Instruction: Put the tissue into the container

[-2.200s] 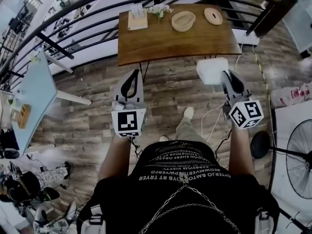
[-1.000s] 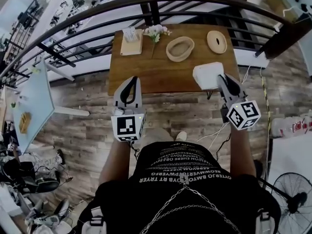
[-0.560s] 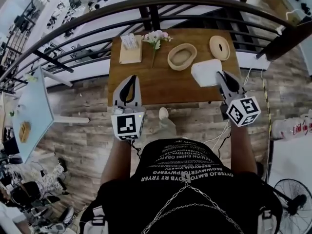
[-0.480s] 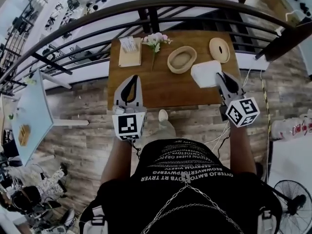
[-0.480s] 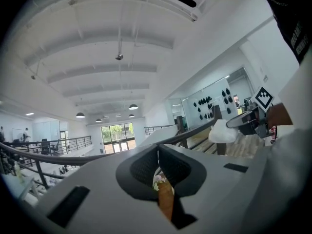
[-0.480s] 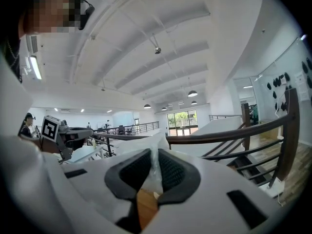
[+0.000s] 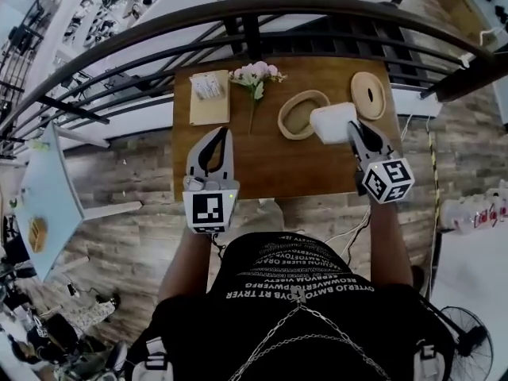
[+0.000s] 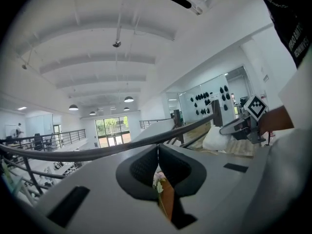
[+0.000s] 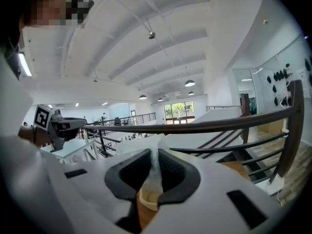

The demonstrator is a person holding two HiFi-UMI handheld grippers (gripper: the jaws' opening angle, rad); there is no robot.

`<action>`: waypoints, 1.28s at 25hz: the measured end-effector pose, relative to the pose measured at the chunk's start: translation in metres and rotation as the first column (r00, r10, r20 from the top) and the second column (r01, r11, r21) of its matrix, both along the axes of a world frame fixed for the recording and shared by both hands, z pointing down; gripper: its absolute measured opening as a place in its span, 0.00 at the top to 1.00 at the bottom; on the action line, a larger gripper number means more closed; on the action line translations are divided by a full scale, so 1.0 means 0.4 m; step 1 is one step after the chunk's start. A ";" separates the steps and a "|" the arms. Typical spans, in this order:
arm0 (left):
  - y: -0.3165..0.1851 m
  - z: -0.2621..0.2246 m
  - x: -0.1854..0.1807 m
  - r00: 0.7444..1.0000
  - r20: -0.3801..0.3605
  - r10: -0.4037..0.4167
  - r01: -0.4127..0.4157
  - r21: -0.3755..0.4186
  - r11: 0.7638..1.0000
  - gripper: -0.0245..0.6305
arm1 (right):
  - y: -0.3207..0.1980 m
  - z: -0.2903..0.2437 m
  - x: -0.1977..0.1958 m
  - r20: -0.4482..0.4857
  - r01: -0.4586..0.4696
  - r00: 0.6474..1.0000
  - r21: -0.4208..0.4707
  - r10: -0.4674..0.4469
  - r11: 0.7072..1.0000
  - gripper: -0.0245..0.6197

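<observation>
- The right gripper [image 7: 352,127] is clamping the tissue [image 7: 333,122], a white packet. Its jaws are standing almost together, pinching one thin edge so that the bulk is projecting forward of the pads.
- The tissue is being held off the wooden table [image 7: 238,161] and is overlapping the right rim of the oval container [image 7: 298,116] in the head view. In the right gripper view the container rim is showing just below the jaws. This placement appears to be lining the packet up over the opening for release.
- The left gripper [image 7: 213,137] is hovering over the near left part of the table with its jaws together and nothing between them. It is well apart from the container, probably to leave the approach free.
- The round lid [image 7: 367,95] is lying just right of the container, leaving the opening exposed.
</observation>
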State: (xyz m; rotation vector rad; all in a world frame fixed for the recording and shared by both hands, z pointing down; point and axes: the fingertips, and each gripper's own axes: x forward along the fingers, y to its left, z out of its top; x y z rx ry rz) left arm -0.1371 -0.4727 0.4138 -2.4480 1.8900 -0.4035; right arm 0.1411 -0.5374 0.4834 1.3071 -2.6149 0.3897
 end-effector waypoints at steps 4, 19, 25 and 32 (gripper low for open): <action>-0.065 0.072 -0.036 1.000 0.004 -0.012 0.012 -0.063 0.998 0.92 | -0.111 0.145 -0.030 -0.081 0.009 0.997 -0.069 -0.015 0.998 0.88; -0.091 0.196 -0.149 0.997 0.018 -0.073 0.075 -0.199 0.977 0.92 | -0.264 0.678 -0.181 -0.376 0.074 0.896 -0.399 -0.237 0.914 0.88; -0.074 0.207 -0.103 0.999 0.002 -0.037 0.036 -0.213 0.976 0.92 | -0.280 0.770 -0.211 -0.594 0.102 0.735 -0.380 -0.327 0.919 0.83; -0.049 0.148 -0.061 1.000 0.005 -0.022 0.022 -0.163 0.986 0.92 | -0.290 0.651 -0.172 -0.588 0.050 0.780 -0.281 -0.213 0.959 0.50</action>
